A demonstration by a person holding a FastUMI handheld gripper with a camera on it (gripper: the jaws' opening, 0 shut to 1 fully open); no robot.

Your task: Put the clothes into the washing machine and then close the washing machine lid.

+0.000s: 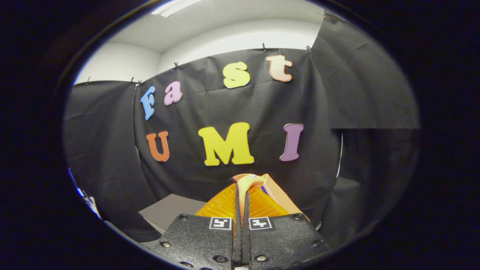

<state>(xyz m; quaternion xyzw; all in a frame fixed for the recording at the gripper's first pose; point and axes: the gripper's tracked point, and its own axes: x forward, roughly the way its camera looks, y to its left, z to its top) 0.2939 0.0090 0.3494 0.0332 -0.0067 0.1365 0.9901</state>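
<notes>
The claw [242, 210] is pressed nearly closed on a fold of orange cloth [250, 182], held up facing the booth wall. The cloth stands between the fingertips, draping right; the washing machine's direction cannot be told.

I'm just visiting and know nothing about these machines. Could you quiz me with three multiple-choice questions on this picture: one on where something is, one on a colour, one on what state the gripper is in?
1. Where is the piece of clothing?
A. Pinched between the gripper's two fingers
B. Lying on the grey board
C. Hanging on the wall

2. What colour is the soft folded cloth?
A. Green
B. Orange-yellow
C. White

3. How do the fingers stand?
A. Wide apart
B. Closed together on the cloth
C. Closed with nothing between them

Answers: 1 A, the orange-yellow cloth rises from between the fingers of the gripper. 2 B, its folds show orange-yellow against the black cloth wall. 3 B, both fingers press on it with barely a gap.
</notes>
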